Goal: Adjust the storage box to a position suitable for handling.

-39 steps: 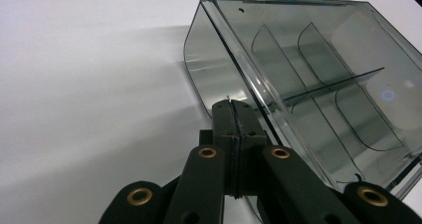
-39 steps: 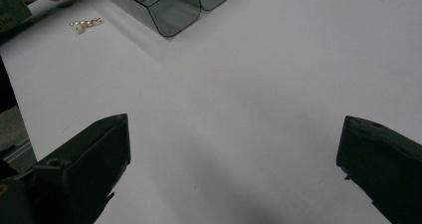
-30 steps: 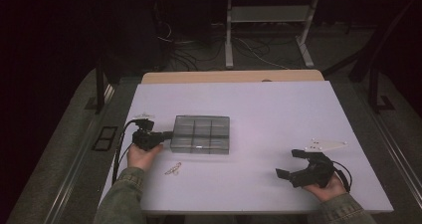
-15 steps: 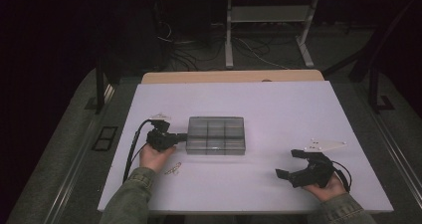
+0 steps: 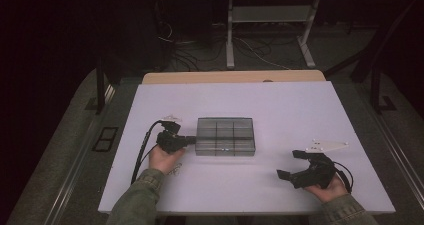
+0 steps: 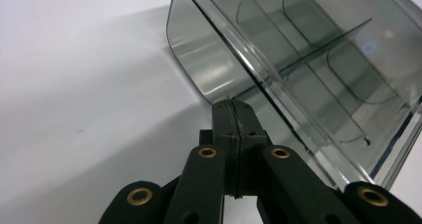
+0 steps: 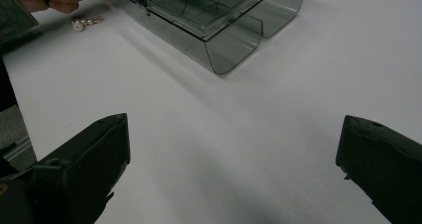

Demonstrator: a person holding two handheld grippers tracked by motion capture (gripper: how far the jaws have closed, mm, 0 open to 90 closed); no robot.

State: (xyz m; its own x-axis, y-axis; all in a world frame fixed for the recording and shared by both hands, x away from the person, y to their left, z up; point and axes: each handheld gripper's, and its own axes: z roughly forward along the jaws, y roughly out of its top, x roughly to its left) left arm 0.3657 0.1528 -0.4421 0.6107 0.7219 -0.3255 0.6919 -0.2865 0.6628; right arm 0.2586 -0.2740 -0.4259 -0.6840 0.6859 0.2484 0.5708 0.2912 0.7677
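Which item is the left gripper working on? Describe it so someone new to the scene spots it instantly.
Start from the white table: near its middle lies a flat, smoky see-through plastic box with a lid and inner dividers forming compartments. The shut left gripper touches its left side. It is the only large boxy item; the small metal trinket by the left hand is tiny beside it.

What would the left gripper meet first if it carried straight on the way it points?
The left gripper, jaws shut, points at the side wall of the smoky clear compartment box. Its tip looks to be at that wall already, though contact is hard to confirm.
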